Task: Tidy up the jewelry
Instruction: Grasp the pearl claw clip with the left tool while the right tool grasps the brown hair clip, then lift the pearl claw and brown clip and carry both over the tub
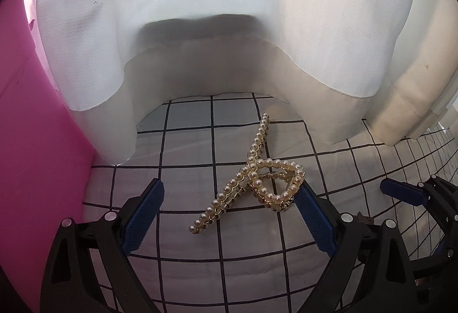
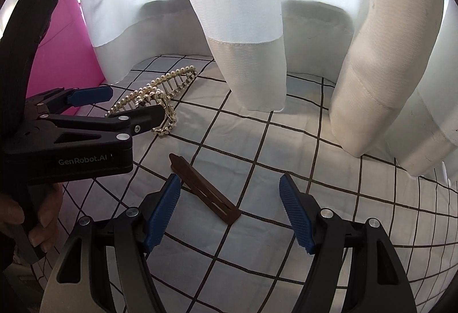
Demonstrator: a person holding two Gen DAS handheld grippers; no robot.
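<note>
A gold hair claw set with pearls [image 1: 252, 174] lies on the white grid-checked cloth [image 1: 186, 147]. My left gripper [image 1: 229, 198] is open around it, its right pad at the claw's looped handle, its left pad apart from the claw. In the right wrist view the same claw [image 2: 160, 94] lies at the far left with the left gripper [image 2: 126, 104] over it. A flat brown hair clip [image 2: 204, 188] lies on the cloth just ahead of my right gripper [image 2: 230, 198], which is open and empty. The right gripper also shows at the left wrist view's right edge [image 1: 406, 192].
A pink bin [image 1: 34, 141] stands at the left, also seen in the right wrist view [image 2: 71, 35]. White curtains [image 1: 229, 26] hang down to the cloth at the back and right [image 2: 246, 41]. A hand [image 2: 28, 218] holds the left gripper's handle.
</note>
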